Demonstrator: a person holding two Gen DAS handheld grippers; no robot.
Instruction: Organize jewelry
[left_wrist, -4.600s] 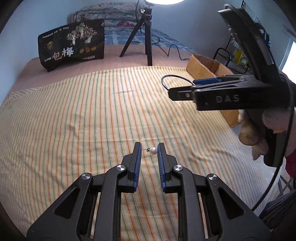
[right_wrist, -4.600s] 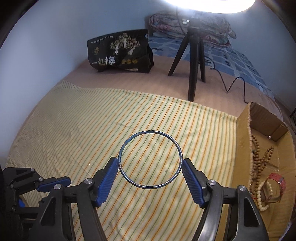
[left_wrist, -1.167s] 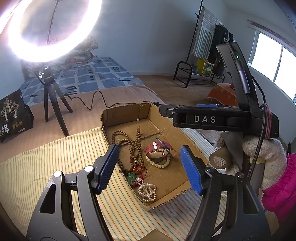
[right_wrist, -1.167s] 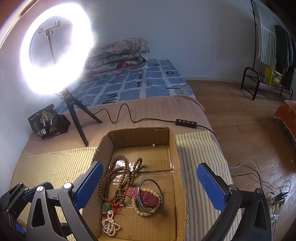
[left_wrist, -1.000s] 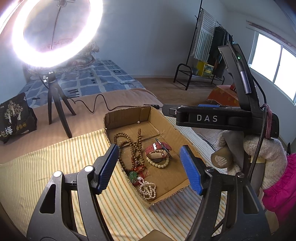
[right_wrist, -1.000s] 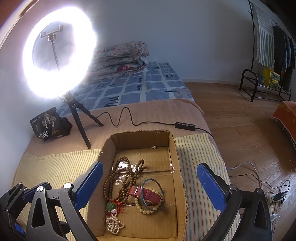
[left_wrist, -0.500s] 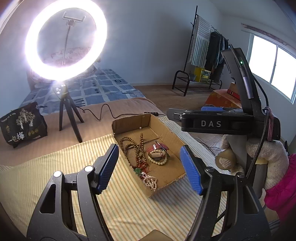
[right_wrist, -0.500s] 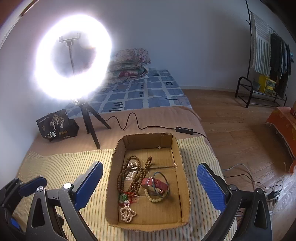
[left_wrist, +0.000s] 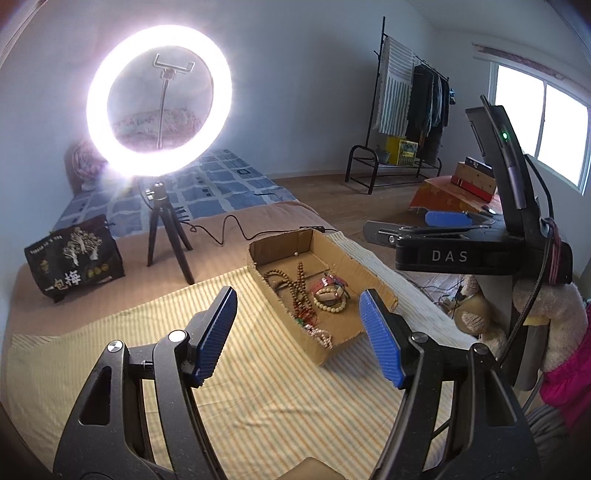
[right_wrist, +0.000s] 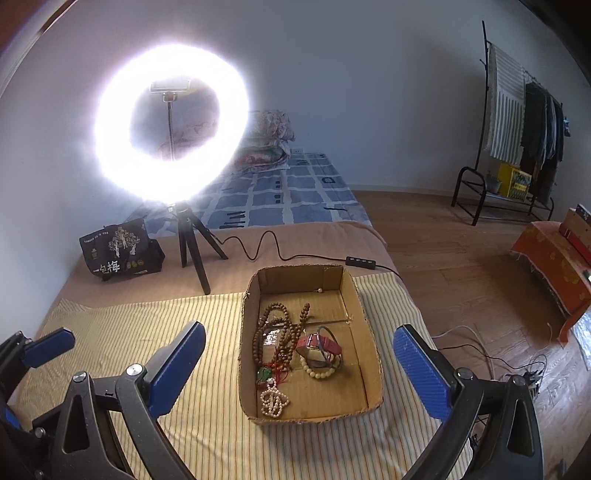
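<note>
A shallow cardboard box (right_wrist: 299, 277) lies on the striped cloth (right_wrist: 147, 317). Inside are brown bead strings (right_wrist: 280, 325), a red strap (right_wrist: 319, 343) with a thin blue bangle (right_wrist: 334, 341) over it, a cream bead bracelet (right_wrist: 317, 369), a pearl bracelet (right_wrist: 273, 400) and a tiny pearl (right_wrist: 319, 291) by the far wall. My right gripper (right_wrist: 300, 326) hangs open above and short of the box, nothing between its blue pads. In the left wrist view my left gripper (left_wrist: 298, 291) is open and empty too, with the box (left_wrist: 284, 240) ahead to the right.
A lit ring light (right_wrist: 170, 122) on a small tripod (right_wrist: 192, 243) stands behind the cloth, its cable (right_wrist: 266, 243) running past the box. A black snack bag (right_wrist: 122, 247) sits at the back left. Right of the bed are wooden floor and a clothes rack (right_wrist: 517, 122).
Both grippers have drawn back and upward from the box, which now looks smaller and farther. The pearl and the blue bangle, held several seconds ago, now lie in the box.
</note>
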